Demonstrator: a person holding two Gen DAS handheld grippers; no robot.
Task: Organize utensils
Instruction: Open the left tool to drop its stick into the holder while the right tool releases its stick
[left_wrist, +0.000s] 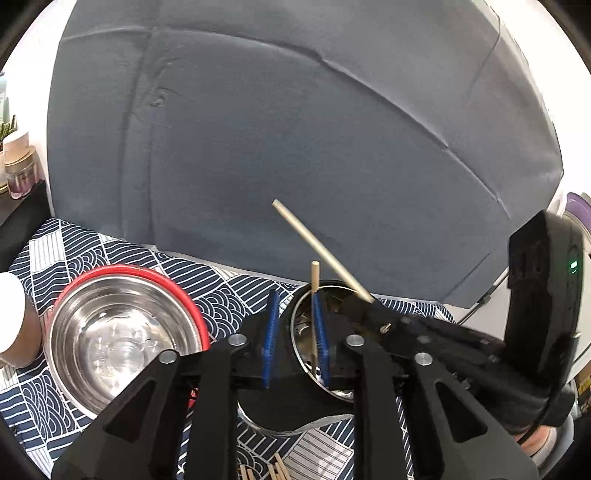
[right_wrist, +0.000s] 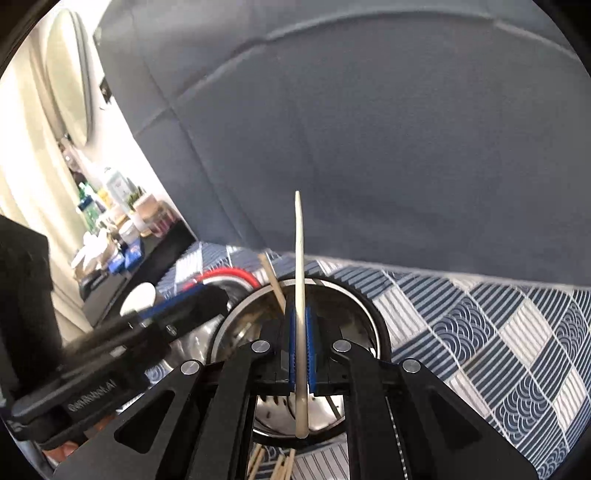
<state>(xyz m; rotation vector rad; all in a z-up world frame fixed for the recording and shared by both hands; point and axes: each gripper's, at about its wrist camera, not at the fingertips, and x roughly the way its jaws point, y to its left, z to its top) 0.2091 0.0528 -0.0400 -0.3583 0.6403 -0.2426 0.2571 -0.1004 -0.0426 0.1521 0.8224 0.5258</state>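
Wooden chopstick (left_wrist: 314, 317) against right finger (left_wrist: 320, 332)

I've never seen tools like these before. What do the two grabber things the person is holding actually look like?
Both are matte black plastic. Each gripper, left and right, has two angular arms with triangular cut-outs, round silver pivot pins, and ribbed blue pads on its fingertips. From the right wrist view, the left one's body carries small white lettering; from the left wrist view, the right one's housing shows a green light.

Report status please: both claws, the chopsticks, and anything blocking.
Left claw open, chopstick loose between pads. Right claw shut on pale chopstick over steel holder. Claws crowd each other.
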